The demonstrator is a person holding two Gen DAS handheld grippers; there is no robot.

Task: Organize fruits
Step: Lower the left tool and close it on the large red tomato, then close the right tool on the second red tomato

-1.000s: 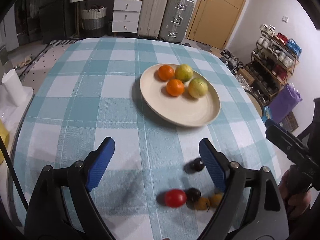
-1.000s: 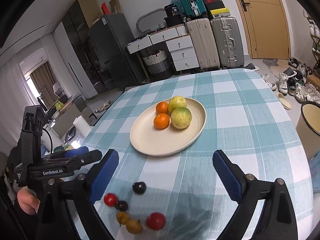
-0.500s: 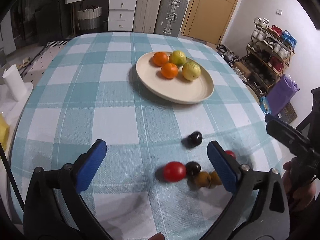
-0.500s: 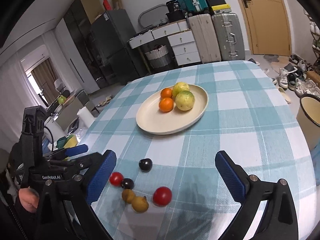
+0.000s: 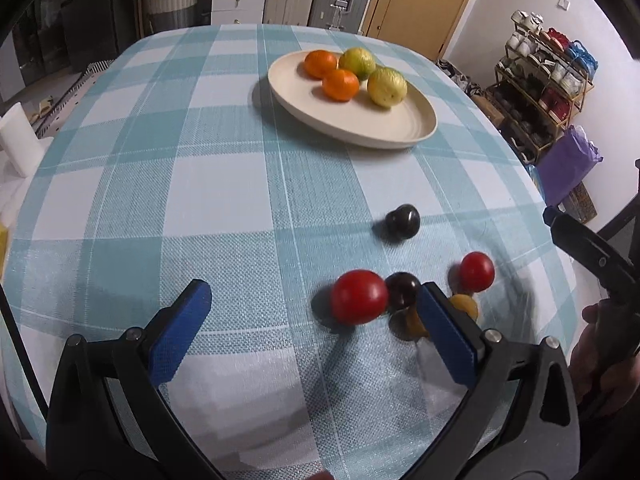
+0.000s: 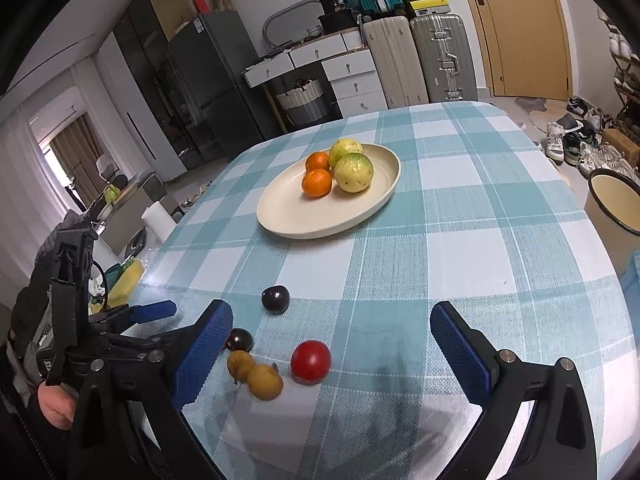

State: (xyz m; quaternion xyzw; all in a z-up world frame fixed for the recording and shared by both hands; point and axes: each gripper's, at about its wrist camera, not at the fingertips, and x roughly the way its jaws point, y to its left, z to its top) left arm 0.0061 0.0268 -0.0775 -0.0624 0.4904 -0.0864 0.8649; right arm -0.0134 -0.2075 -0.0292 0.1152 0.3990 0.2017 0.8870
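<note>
A cream plate [image 5: 400, 136] [image 6: 320, 228] holds two oranges [image 5: 340, 85] and two yellow-green fruits [image 5: 387, 86]. Nearer lie small loose fruits: a dark plum [image 5: 403, 221] [image 6: 275, 299], a large red tomato [image 5: 359, 297] [image 6: 311, 361], a second dark fruit [image 5: 402, 289] [image 6: 239, 339], a small red tomato [image 5: 476, 271] and two brown-yellow fruits [image 6: 264, 382]. My left gripper [image 5: 312, 294] hangs open just above the cloth, its right finger in front of the cluster. My right gripper [image 6: 330, 314] is open too, with the large tomato below its gap, untouched.
The oval table [image 5: 224, 184] wears a teal-and-white checked cloth. A white paper roll [image 5: 16, 140] stands off its left edge. Suitcases [image 6: 440, 56] and drawers [image 6: 352, 76] line the far wall, and a shoe rack [image 5: 540, 80] stands right of the table.
Both grippers have come lower and closer to the small fruits, which now look larger. The left gripper's jaws stand wider than a second ago.
</note>
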